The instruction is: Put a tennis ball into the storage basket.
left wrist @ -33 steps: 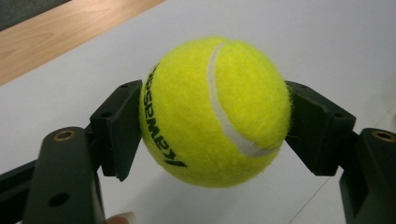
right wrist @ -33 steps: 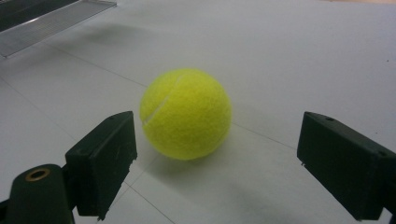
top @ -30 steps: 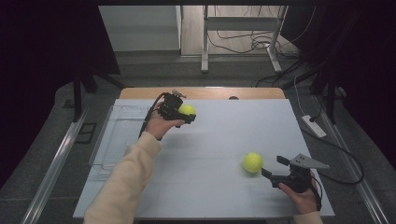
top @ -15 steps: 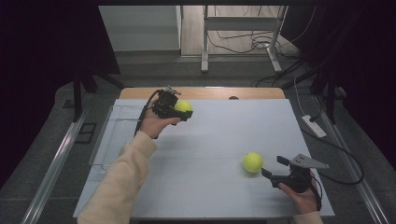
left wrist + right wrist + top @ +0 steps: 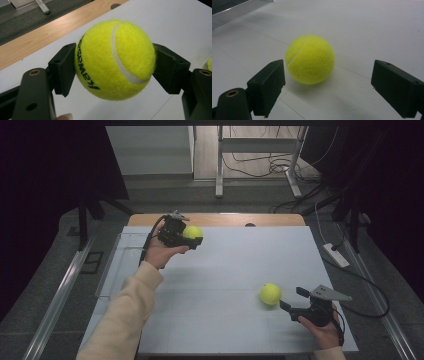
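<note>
Two yellow tennis balls are in view. My left gripper [image 5: 192, 239] is shut on one tennis ball [image 5: 192, 232] and holds it above the far left part of the white table [image 5: 235, 270]. In the left gripper view the held ball [image 5: 115, 60] is pinched between both black pads, with black lettering on its side. The second tennis ball [image 5: 270, 293] rests on the table at the near right. My right gripper [image 5: 293, 299] stands open just behind it, and in the right gripper view that ball [image 5: 310, 59] lies just ahead of the spread jaws, nearer the left one.
A clear plastic tray [image 5: 112, 265] lies along the table's left side. A wooden strip [image 5: 220, 219] runs along the far edge. A white power strip [image 5: 336, 255] and cables lie on the floor at the right.
My left gripper has carried its ball slightly toward the far edge and left. The right gripper and the ball in front of it have stayed put.
</note>
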{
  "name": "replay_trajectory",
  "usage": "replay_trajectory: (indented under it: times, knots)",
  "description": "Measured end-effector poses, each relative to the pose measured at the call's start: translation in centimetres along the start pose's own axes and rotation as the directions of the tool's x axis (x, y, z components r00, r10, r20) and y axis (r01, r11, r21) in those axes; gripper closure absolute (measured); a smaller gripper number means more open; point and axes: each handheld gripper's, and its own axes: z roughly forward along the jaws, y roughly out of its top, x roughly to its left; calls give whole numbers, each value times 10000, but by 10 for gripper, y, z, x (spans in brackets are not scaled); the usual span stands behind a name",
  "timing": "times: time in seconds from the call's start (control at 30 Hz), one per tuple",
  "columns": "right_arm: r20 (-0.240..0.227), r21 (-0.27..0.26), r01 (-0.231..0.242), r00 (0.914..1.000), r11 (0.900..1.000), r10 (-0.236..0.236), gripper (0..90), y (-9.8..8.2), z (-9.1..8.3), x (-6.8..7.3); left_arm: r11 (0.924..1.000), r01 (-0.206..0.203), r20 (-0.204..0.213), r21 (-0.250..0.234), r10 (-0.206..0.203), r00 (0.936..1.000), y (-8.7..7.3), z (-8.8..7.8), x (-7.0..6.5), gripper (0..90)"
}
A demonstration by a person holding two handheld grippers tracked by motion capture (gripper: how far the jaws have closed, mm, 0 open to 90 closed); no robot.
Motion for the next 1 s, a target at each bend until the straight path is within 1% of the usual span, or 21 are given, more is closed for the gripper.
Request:
replay_trajectory:
  times: [0.07,0.3,0.43,0.6,0.83,1.0]
  knots:
    - [2,-4,-8,10000,10000,8,122,0,0,0,10000,16,20,-21,-16,10000,-1,-1,1,270]
    - [11,-1,-4,10000,10000,4,122,0,0,0,10000,73,-116,19,-73,9999,-5,-4,7,270]
    - [11,-10,-23,10000,10000,23,122,0,0,0,9997,234,-170,-17,-235,9996,-8,-8,12,270]
    - [-43,2,-11,10000,10000,11,122,0,2,1,9995,315,-300,-88,-318,9990,-12,-12,16,270]
    - [2,-11,-18,10000,10000,18,122,0,1,0,9994,350,-452,-28,-351,9984,-15,-15,22,270]
    - [16,-7,-22,10000,10000,22,122,0,0,0,9987,502,-617,-41,-504,9968,-19,-18,28,270]
